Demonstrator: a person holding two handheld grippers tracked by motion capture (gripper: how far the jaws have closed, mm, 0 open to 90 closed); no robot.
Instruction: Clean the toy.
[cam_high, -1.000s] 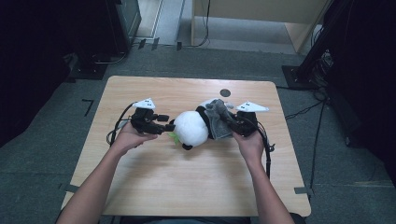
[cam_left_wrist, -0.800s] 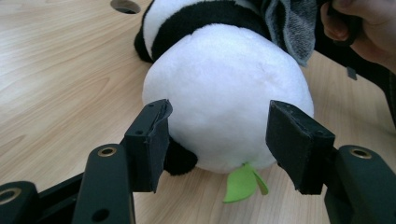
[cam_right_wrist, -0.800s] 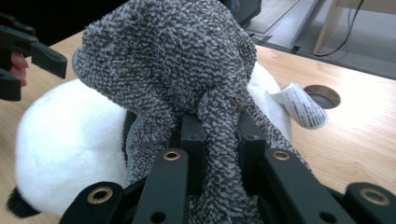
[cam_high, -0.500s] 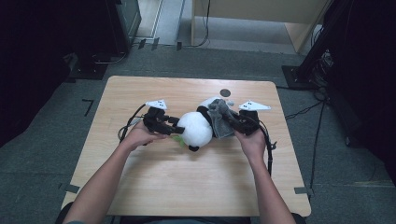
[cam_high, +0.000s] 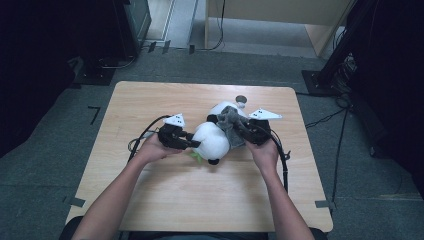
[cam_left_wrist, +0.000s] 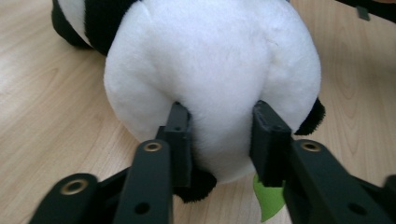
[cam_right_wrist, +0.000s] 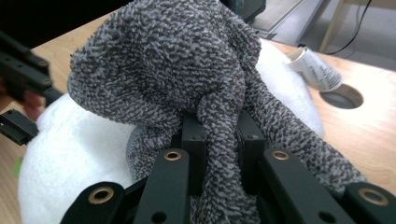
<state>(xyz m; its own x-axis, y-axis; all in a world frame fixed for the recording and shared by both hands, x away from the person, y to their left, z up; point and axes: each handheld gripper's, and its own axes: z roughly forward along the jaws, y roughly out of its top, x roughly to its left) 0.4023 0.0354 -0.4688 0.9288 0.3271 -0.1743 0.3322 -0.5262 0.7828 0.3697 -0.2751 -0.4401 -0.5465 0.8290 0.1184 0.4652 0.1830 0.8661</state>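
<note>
A black and white panda plush (cam_high: 212, 141) lies on the wooden table (cam_high: 150, 105). The left gripper (cam_high: 194, 144) is at the plush's left side. Its jaws have just been closing, and in the left gripper view the left gripper (cam_left_wrist: 223, 135) pinches the round white part of the plush (cam_left_wrist: 210, 60), both pads sunk into the fur. The right gripper (cam_high: 239, 131) is shut on a grey knitted cloth (cam_high: 229, 120) that lies over the plush. In the right gripper view the right gripper (cam_right_wrist: 222, 135) squeezes a fold of the grey cloth (cam_right_wrist: 163, 60).
A green felt leaf (cam_left_wrist: 268, 198) pokes out under the plush. A white printed tag (cam_right_wrist: 314, 70) lies beside a round hole (cam_right_wrist: 343, 96) in the tabletop behind the plush. Cables trail from both grippers across the table.
The left gripper has moved right, up to the plush, and its jaws have come together on the white fur. The right gripper and the grey cloth have stayed put.
</note>
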